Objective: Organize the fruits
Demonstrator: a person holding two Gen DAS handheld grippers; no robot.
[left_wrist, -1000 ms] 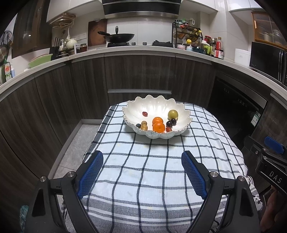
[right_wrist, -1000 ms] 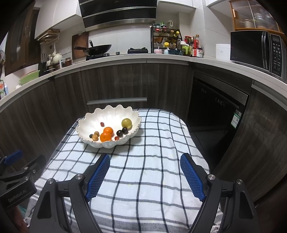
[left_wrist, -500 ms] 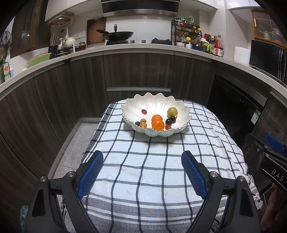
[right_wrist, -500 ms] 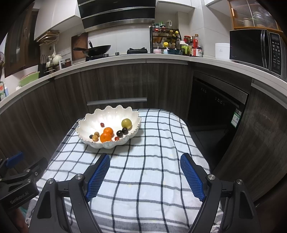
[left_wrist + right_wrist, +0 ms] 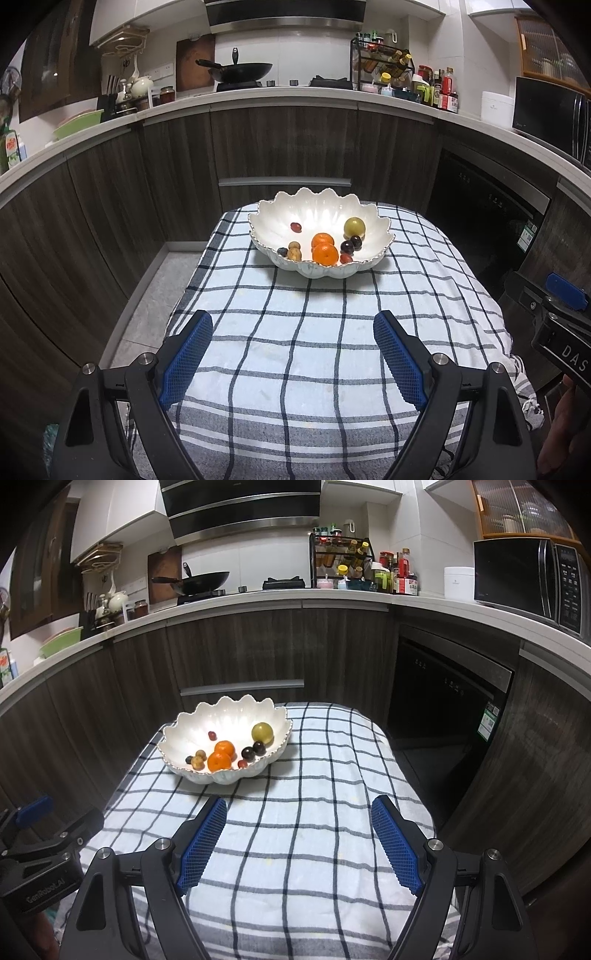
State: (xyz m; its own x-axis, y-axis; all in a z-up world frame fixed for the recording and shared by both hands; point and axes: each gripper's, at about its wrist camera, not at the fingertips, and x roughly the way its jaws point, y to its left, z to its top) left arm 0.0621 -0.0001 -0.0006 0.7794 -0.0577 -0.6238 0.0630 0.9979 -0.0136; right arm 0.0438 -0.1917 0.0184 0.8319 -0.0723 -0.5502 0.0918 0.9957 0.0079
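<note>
A white scalloped bowl [image 5: 376, 229] stands at the far end of a checked tablecloth [image 5: 295, 332]; it also shows in the right wrist view [image 5: 184, 723]. In it lie two oranges [image 5: 325, 254], a green-yellow fruit [image 5: 354, 227], dark plums [image 5: 350, 244], a small red fruit [image 5: 295, 226] and small brown fruits [image 5: 294, 252]. My left gripper [image 5: 293, 354] is open and empty, above the near part of the cloth. My right gripper [image 5: 299, 842] is open and empty, near the front right of the bowl.
Dark cabinets [image 5: 280, 147] curve around the table, with a dishwasher [image 5: 443, 716] at the right. The counter holds a wok [image 5: 240, 70], a spice rack [image 5: 340, 561] and a microwave [image 5: 528, 576]. Floor [image 5: 147, 295] lies left of the table.
Both views shifted slightly; the bowl sits a little higher in the left wrist view. Both grippers stay open and empty. The fruits have not moved.
</note>
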